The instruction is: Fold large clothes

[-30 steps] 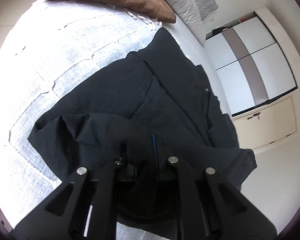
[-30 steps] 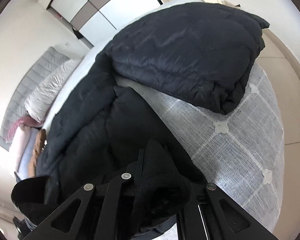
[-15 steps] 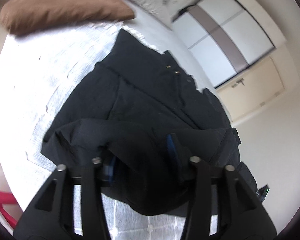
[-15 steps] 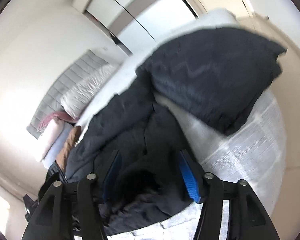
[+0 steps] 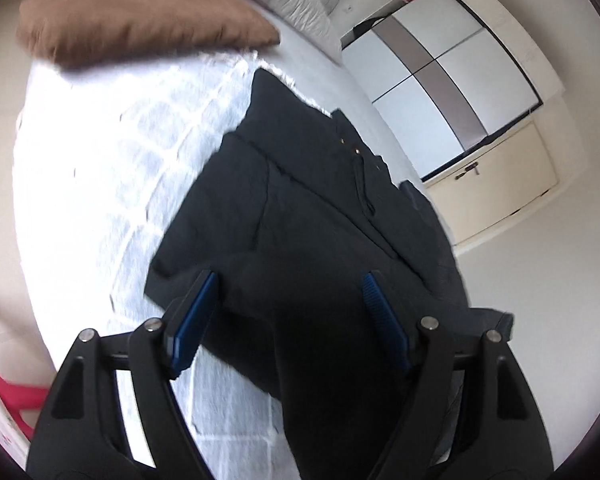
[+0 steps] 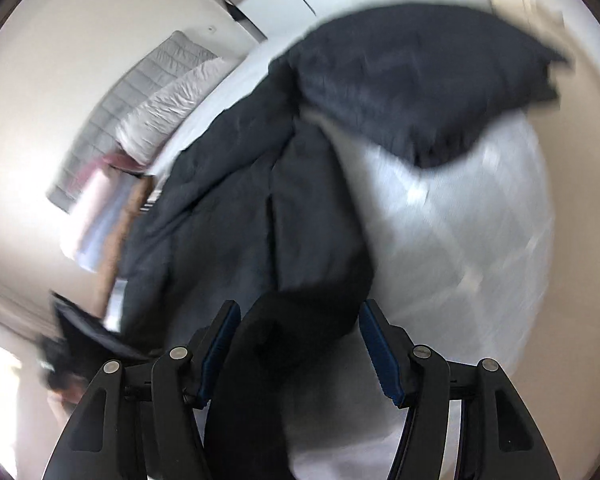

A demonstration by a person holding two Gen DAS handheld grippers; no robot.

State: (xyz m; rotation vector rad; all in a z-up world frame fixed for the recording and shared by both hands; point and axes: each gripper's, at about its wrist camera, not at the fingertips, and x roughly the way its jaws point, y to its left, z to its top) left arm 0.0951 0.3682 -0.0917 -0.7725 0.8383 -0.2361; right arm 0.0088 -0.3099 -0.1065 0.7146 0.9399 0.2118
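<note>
We have the black coat (image 5: 312, 208) spread lengthwise across the white quilted bed (image 5: 112, 168), its snap-buttoned front facing up, which gives us a flat base to fold on. Our left gripper (image 5: 288, 312) stands with its blue pads wide apart, a fold of the coat lying loose between them, so we judge it grips nothing. Our right gripper (image 6: 296, 344) is likewise spread, with a dark bunch of cloth sitting between the jaws unclamped. A second dark padded garment (image 6: 420, 80) lies heaped at the far part of the bed, probably set aside as finished or waiting. A brown pillow (image 5: 140, 12) rests near the head. We can read no brand, label or writing anywhere; the right view is blurred.
</note>
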